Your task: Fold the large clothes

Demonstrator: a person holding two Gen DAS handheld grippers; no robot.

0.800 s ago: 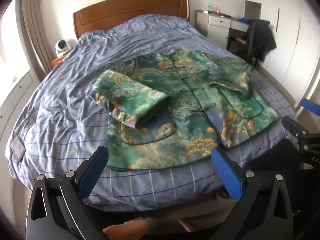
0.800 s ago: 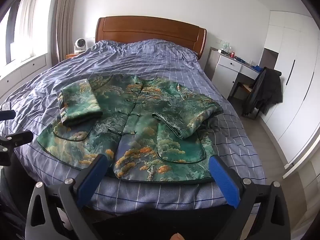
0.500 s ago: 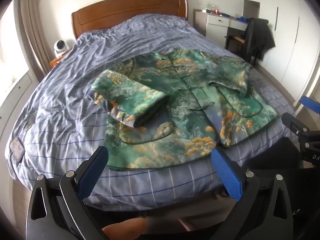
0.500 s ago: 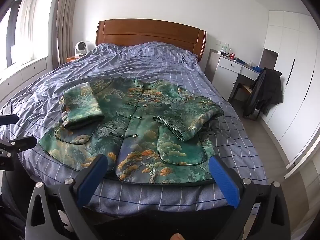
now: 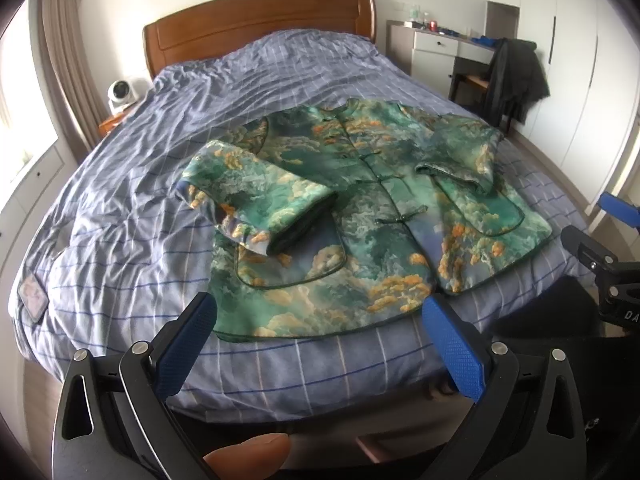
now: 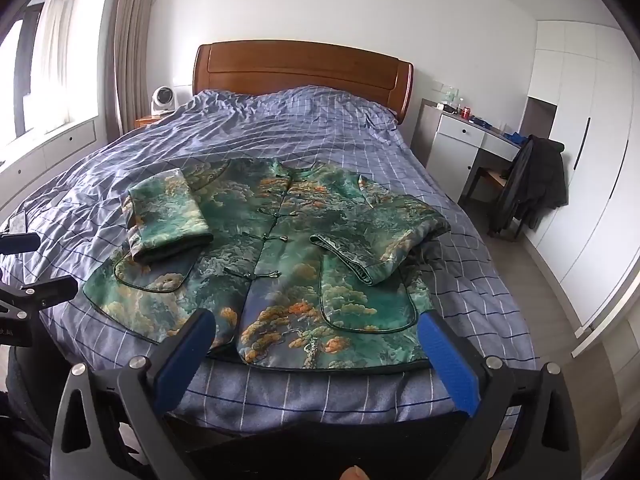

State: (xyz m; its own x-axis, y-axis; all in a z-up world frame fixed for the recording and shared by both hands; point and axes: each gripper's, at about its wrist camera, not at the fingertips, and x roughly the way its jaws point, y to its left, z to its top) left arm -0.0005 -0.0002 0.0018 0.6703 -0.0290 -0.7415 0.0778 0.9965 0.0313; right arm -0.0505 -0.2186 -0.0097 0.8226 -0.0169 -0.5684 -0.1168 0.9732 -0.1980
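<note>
Both views tipped up slightly, jacket [image 5: 360, 216] flat on bed [image 5: 120, 240] (sleeves folded), each hand-held gripper wide, empty.

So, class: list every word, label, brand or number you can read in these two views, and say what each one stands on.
"DA", cut off by the picture's edge: white letters on the black body of the right tongs.
Red can on the desk: print too small to read.
Grey patch on the duvet: blurred, unreadable.
Nothing else legible.
</note>
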